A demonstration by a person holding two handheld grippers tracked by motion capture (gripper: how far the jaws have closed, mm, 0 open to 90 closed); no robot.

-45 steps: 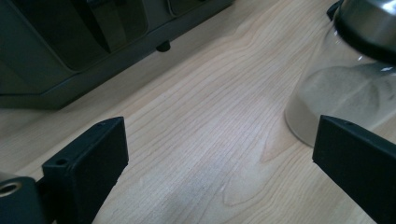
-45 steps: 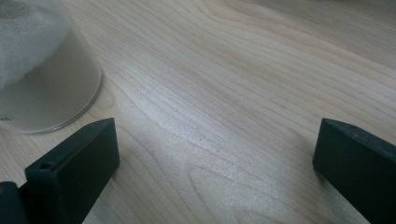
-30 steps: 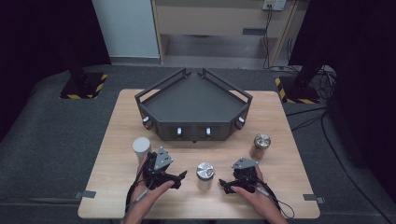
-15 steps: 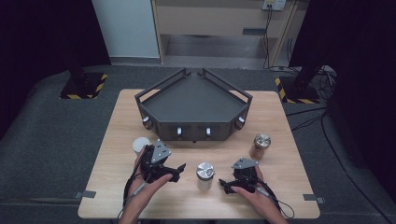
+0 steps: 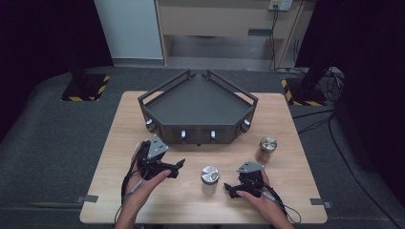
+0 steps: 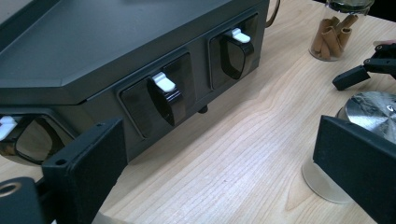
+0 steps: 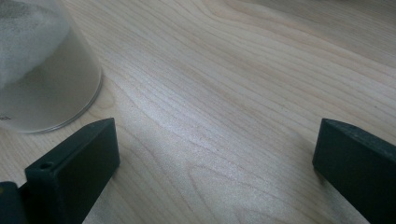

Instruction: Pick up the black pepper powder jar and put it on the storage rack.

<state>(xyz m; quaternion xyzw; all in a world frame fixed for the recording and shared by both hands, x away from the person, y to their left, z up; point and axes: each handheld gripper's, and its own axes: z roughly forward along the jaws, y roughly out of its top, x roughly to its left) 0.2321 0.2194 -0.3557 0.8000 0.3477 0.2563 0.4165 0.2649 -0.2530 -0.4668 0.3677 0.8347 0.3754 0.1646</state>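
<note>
Field note, high view: the steel-lidded jar stood upright in the lower centre of the frame, long axis vertical, lid facing up, on the wooden table between my two grippers and touching neither. My left gripper sat left of it, jaws spread wide and pointed rightward at the jar, holding nothing. In the left gripper view the jar lay at the right edge, partly behind the right jaw, its base cut by that jaw and its contents hard to make out. My right gripper rested low at the jar's right, jaws parted and empty, aimed left toward the jar. In the right gripper view the jar filled the upper left corner; its top was cut off by the frame, and something pale inside was blurred. A second jar, with cinnamon-like sticks showing in the left gripper view, stood upright right of centre, well apart from both grippers. The dark tray unit occupied the middle of the frame, white-tipped levers on its front face.
</note>
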